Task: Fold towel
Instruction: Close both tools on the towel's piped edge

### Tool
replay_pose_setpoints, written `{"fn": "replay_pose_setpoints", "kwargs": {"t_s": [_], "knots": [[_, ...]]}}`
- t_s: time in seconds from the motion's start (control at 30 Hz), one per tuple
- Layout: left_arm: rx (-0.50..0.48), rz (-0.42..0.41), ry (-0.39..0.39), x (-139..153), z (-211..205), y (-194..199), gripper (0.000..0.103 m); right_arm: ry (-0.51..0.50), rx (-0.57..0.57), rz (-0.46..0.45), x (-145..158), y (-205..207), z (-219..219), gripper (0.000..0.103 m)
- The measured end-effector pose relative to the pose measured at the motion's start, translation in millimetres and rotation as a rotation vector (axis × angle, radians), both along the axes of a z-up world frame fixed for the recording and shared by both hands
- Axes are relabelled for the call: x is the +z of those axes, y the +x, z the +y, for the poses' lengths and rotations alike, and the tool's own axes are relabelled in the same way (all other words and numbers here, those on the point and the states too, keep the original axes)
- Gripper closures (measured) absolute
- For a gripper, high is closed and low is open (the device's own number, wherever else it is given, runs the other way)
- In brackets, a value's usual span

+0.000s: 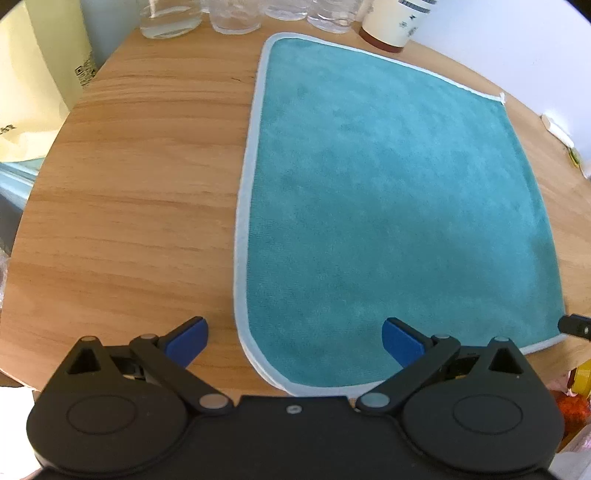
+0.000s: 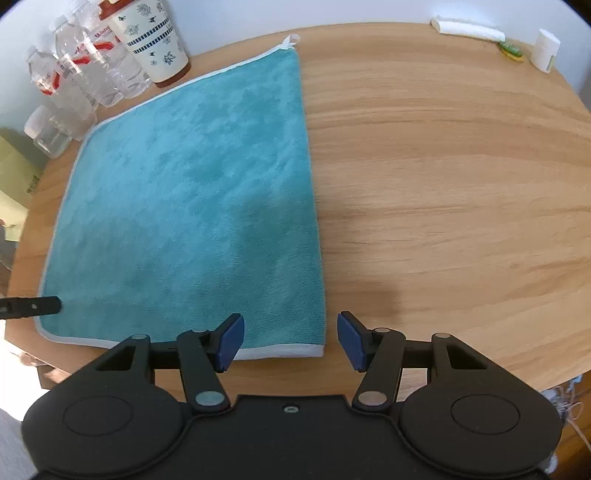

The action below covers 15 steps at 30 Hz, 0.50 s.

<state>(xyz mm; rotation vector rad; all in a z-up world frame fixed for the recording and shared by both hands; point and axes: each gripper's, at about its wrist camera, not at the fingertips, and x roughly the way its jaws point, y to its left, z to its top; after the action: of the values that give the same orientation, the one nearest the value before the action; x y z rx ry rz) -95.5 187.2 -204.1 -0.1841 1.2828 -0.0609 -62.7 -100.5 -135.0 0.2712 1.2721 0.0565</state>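
Teal towel (image 1: 399, 206) lies flat on the wooden table (image 1: 129, 206). Left gripper (image 1: 295, 341) and right gripper (image 2: 290, 338): jaws apart, gripping nothing, above its near corners.

Bottles (image 1: 236, 14) cut off by top edge.

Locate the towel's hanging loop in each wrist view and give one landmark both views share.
Left wrist: the hanging loop sits at the towel's far right corner, upper right of the picture.
Right wrist: the loop is at the far right corner, top centre.
Shared landmark: the patterned cup beyond the towel's far edge.
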Motion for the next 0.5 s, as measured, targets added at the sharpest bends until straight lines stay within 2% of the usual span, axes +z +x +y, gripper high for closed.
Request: {"fn": "replay_pose_setpoints", "kwargs": {"t_s": [0.1, 0.27, 0.4, 0.47, 0.5], "knots": [[-0.011, -0.007, -0.048, 1, -1, 1, 0.001, 0.002, 0.001, -0.005, 0, 0, -1, 0.042], [0.0, -0.022, 0.007, 2, -6, 0, 0.007, 0.017, -0.019, 0.007, -5, 2, -6, 0.043], [-0.003, -0.031, 0.021, 5, -9, 1, 0.024, 0.036, -0.014, 0.018, -9, 2, -9, 0.046], [-0.002, -0.024, -0.012, 6, -8, 0, 0.024, 0.058, -0.014, 0.023, -12, 2, -11, 0.046], [0.007, -0.019, -0.068, 6, -4, -1, 0.03, 0.069, -0.018, 0.027, -13, 2, -12, 0.046]]}}
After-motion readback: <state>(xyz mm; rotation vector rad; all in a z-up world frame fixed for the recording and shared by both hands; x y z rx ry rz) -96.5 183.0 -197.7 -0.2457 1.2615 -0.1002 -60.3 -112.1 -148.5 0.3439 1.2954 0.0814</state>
